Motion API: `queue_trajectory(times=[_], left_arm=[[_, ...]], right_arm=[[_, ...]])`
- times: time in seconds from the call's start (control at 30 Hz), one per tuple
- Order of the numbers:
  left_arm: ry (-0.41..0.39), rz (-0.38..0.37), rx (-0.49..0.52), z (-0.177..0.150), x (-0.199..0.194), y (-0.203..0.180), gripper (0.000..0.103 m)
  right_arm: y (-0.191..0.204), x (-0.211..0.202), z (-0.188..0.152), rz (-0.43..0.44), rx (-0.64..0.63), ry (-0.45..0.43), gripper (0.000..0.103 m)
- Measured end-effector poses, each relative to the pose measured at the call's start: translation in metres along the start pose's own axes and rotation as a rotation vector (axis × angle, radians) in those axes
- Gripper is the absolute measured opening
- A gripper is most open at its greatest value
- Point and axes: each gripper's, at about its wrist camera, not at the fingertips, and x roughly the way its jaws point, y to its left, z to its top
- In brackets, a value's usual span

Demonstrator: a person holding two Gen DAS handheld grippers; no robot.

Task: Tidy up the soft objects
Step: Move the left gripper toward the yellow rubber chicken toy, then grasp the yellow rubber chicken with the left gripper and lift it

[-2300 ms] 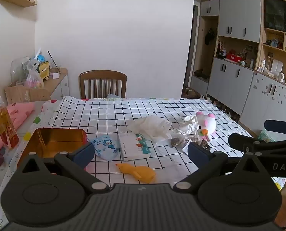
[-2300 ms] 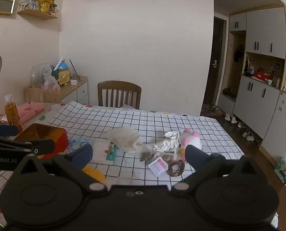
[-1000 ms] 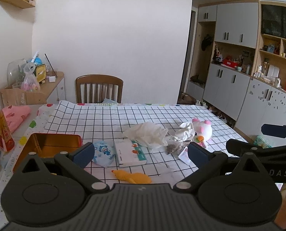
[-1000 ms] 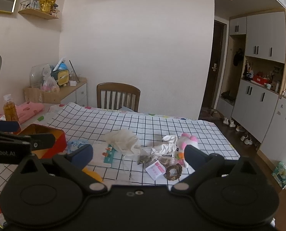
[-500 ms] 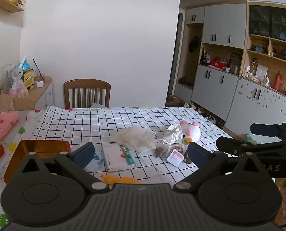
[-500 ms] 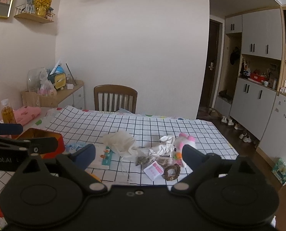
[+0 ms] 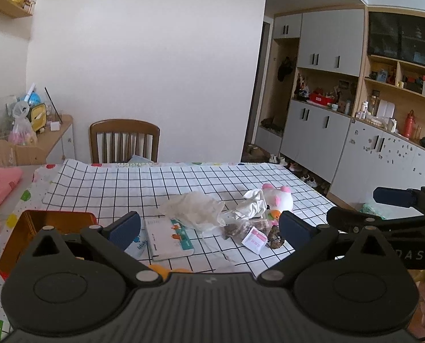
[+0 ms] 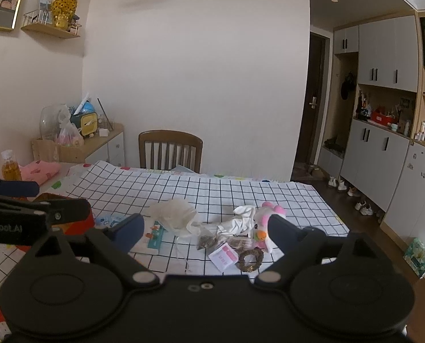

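Bottle visible only from right wrist view.

Table w/ grid cloth: gold tin, booklet, plush, crumpled bag.

white wall, wood chair, grey cabinets

one plush toy, one gold tin, one chair, two tools, one book.
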Motion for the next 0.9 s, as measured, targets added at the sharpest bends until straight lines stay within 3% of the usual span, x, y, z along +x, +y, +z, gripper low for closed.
queue_trajectory(times=[0.13, 0.23, 0.5, 0.6, 0.9], left_arm=[[-0.011, -0.009, -0.002, 0.001, 0.003, -0.003, 0.103], [-0.011, 0.030, 0.016, -0.001, 0.011, -0.008, 0.103], [0.096, 0.083, -0.003, -0.016, 0.050, -0.013, 0.103], [0.143, 0.142, -0.008, -0.025, 0.068, -0.015, 0.103], [0.241, 0.282, -0.102, -0.044, 0.114, -0.002, 0.103]], right_arm=[[-0.008, 0.007, -0.002, 0.013, 0.003, 0.013, 0.093], [-0.021, 0.017, -0.005, 0.024, 0.020, 0.047, 0.091], [-0.065, 0.061, -0.017, 0.035, 0.007, 0.133, 0.088], [-0.076, 0.079, -0.022, 0.060, -0.025, 0.165, 0.087], [-0.065, 0.129, -0.047, 0.326, -0.211, 0.298, 0.084]])
